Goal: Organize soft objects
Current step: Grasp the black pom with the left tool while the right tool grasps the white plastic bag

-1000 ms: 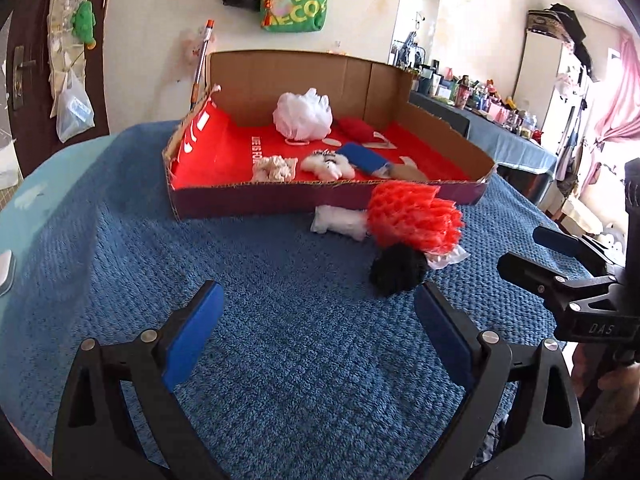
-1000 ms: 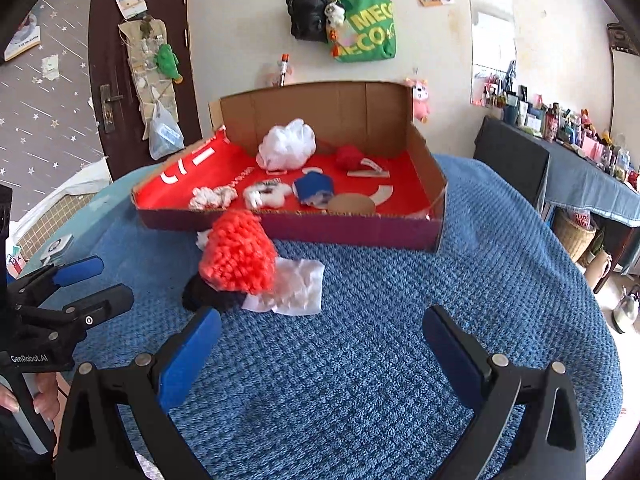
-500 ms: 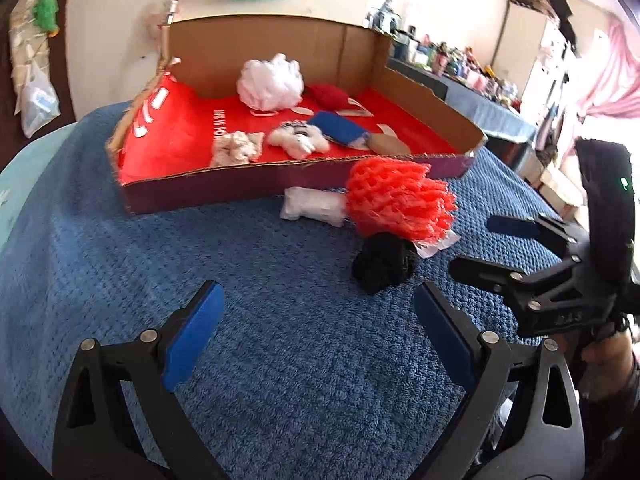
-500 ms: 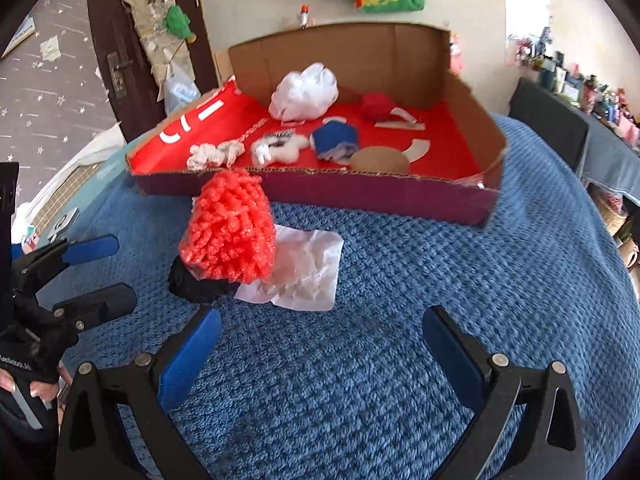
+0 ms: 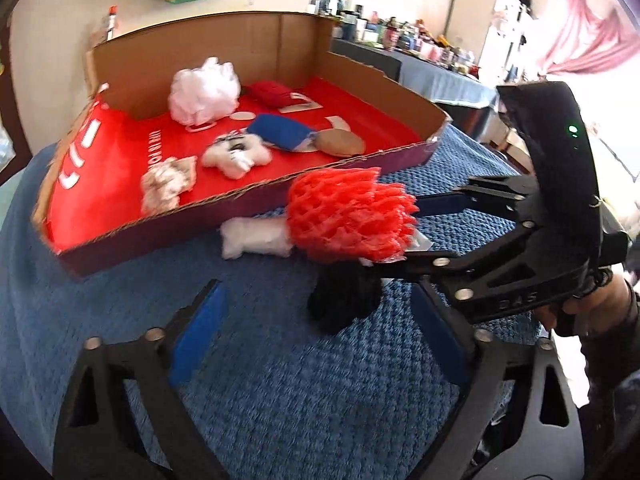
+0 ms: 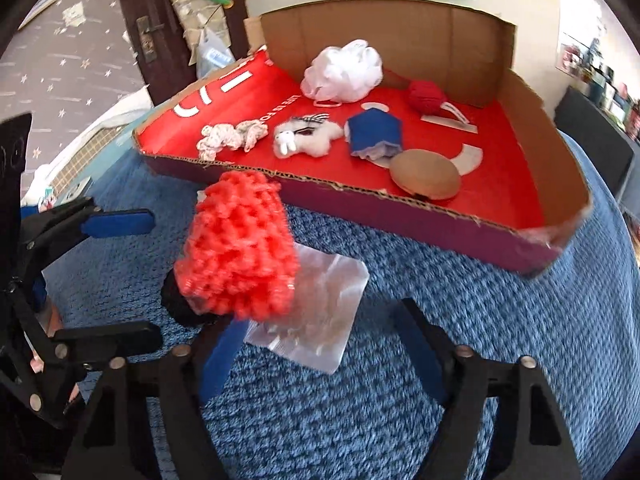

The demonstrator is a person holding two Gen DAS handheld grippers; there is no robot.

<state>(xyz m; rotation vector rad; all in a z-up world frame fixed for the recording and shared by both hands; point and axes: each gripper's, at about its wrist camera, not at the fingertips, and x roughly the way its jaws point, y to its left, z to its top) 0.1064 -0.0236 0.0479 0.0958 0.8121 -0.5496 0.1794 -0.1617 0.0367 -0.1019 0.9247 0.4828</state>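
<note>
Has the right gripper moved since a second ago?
Yes. In the left wrist view the right gripper has closed in on the red foam net, which lies before the cardboard box.

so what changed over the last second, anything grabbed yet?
Nothing grabbed. Both grippers moved in on the pile in front of the box: the right gripper now reaches the clear plastic sheet beside the red foam net, and the left gripper has closed in on the black pom-pom. Both stayed open. The pile and the items in the cardboard box stayed put.
</note>
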